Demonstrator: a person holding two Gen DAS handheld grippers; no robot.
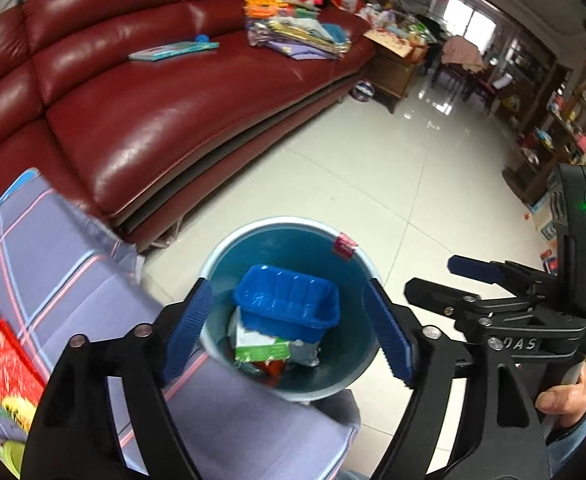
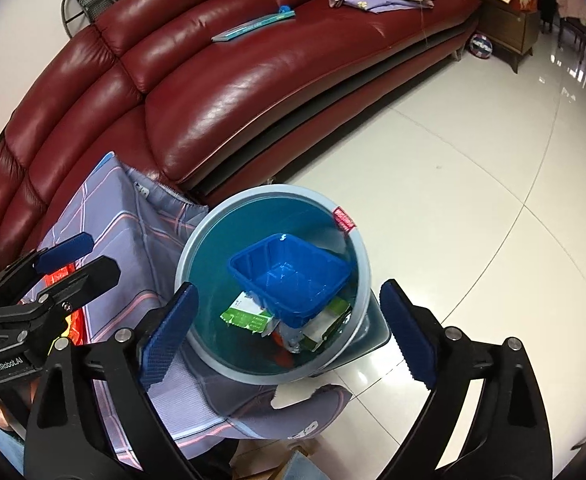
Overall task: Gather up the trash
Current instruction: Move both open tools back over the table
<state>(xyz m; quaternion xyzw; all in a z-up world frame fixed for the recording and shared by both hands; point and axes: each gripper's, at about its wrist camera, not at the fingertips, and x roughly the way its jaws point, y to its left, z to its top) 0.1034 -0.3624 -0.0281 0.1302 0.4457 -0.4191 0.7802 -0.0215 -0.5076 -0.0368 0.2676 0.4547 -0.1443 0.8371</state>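
- Floor of pale glossy tile runs open to the right of the round teal plastic bin, all the way to the far furniture.
- On the other side the bin's rim touches a lilac checked cloth draped over a low surface, with the curved dark red leather sofa close behind.
- Inside the bin a blue plastic tray lies tilted on green-and-white wrappers; what sits beneath them is hard to make out.
- The left gripper hangs above the bin with its blue-padded fingers spread wide, holding nothing.
- The right gripper hovers likewise, wide apart and empty.
- A red packet on the cloth is cut off at the edge.
- "GenRobot.AI" reads on the left gripper's body; the red tag on the rim is illegible.
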